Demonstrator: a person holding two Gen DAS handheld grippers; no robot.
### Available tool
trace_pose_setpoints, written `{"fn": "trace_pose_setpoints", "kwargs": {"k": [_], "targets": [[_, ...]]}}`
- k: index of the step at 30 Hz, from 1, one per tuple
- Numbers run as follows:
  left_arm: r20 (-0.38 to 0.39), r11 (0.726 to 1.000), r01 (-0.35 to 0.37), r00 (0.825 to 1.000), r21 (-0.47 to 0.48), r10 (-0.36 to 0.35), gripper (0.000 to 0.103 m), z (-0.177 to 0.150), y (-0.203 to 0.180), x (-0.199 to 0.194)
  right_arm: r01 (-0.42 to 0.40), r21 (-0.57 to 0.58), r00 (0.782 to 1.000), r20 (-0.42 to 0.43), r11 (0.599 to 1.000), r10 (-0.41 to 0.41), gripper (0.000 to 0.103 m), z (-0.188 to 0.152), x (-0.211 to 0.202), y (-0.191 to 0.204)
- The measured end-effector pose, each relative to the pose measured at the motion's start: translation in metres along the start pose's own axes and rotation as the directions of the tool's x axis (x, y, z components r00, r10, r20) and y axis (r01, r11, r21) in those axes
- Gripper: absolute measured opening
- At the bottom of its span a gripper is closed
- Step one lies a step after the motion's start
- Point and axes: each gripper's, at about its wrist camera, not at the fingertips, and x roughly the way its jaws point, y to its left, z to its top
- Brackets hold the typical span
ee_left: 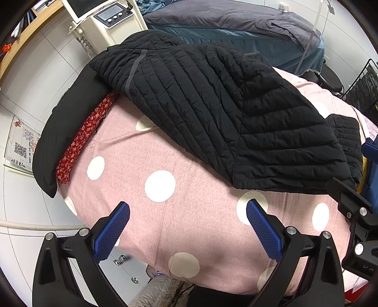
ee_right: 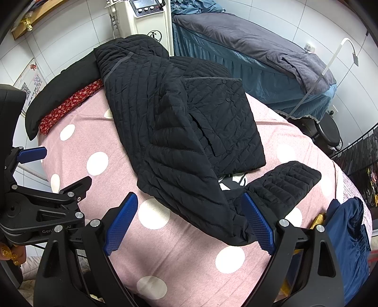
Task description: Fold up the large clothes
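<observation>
A black quilted jacket (ee_left: 212, 106) lies partly folded on a pink sheet with white dots (ee_left: 165, 212). In the right wrist view the jacket (ee_right: 179, 132) has one side folded over its middle, and a sleeve (ee_right: 283, 186) lies out to the right. My left gripper (ee_left: 187, 226) is open and empty above the sheet, short of the jacket's near edge. My right gripper (ee_right: 190, 222) is open, its jaws either side of the jacket's near corner (ee_right: 226, 226), not closed on it. The left gripper (ee_right: 33, 153) also shows at the left of the right wrist view.
A red floral cloth (ee_left: 80, 141) and a black cloth (ee_left: 54, 132) lie along the sheet's far left edge. A blue garment (ee_right: 349, 243) lies at the right edge. A white machine (ee_right: 146, 21), a blue-skirted bed (ee_right: 248, 52) and a black stool (ee_right: 328, 134) stand beyond.
</observation>
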Motion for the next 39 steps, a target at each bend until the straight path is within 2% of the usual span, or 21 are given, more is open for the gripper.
{"fn": "trace_pose_setpoints", "kwargs": {"k": [9,15,20,22,24,27,31,32,33,34,35,36,38,39], "targets": [[-0.001,1.000,-0.004,1.000,0.003,0.004,0.097,-0.002,-0.002,0.000,-0.004,-0.003,1.000,0.007,1.000,0.004,0.088,0.001,-0.002,0.000],[0.001,1.000,-0.001,1.000,-0.024,0.001,0.097,0.005,0.003,-0.005,-0.013,0.036,0.994,0.112,0.999,0.009,0.088,-0.004,-0.023,-0.014],[0.041,0.991,0.083,0.996,-0.106,-0.079,0.097,0.042,0.010,-0.023,-0.032,0.138,0.976,0.218,0.990,0.001,0.088,-0.011,-0.051,-0.055],[0.043,0.983,0.152,0.988,-0.102,-0.148,0.097,0.068,-0.003,-0.025,-0.036,0.186,0.970,0.243,0.982,-0.010,0.088,-0.011,-0.062,-0.075],[0.030,0.980,0.181,0.983,-0.082,-0.180,0.097,0.089,-0.022,-0.019,-0.015,0.230,0.964,0.262,0.973,-0.047,0.088,-0.011,-0.074,-0.095],[-0.015,0.985,0.170,0.985,-0.027,-0.171,0.097,0.123,-0.058,0.004,0.013,0.275,0.957,0.276,0.961,-0.092,0.088,-0.015,-0.090,-0.116],[-0.109,0.997,0.067,0.992,0.039,-0.062,0.096,0.146,-0.096,0.057,0.034,0.301,0.955,0.271,0.953,-0.119,0.088,-0.025,-0.104,-0.134],[-0.120,0.998,0.031,0.992,0.057,-0.024,0.086,0.144,-0.100,0.069,0.038,0.297,0.956,0.266,0.954,-0.121,0.088,-0.028,-0.105,-0.136],[-0.132,0.998,0.022,0.991,0.063,-0.014,0.069,0.141,-0.100,0.076,0.042,0.289,0.958,0.260,0.956,-0.120,0.088,-0.030,-0.107,-0.138],[-0.149,0.998,0.034,0.989,0.057,-0.025,0.059,0.136,-0.098,0.083,0.038,0.276,0.960,0.255,0.960,-0.112,0.088,-0.031,-0.108,-0.140],[-0.162,0.996,0.086,0.983,0.021,-0.082,0.042,0.126,-0.091,0.089,0.030,0.265,0.962,0.253,0.964,-0.100,0.088,-0.031,-0.107,-0.140],[-0.160,0.994,0.105,0.982,0.002,-0.104,0.030,0.119,-0.084,0.090,0.012,0.249,0.963,0.256,0.968,-0.078,0.088,-0.030,-0.107,-0.141],[-0.138,0.995,0.099,0.986,0.003,-0.097,0.018,0.101,-0.070,0.087,-0.017,0.231,0.963,0.266,0.973,-0.046,0.088,-0.024,-0.104,-0.140],[-0.123,0.995,0.097,0.988,0.013,-0.095,0.016,0.089,-0.062,0.084,-0.045,0.218,0.961,0.275,0.975,-0.017,0.088,-0.019,-0.101,-0.138]]}}
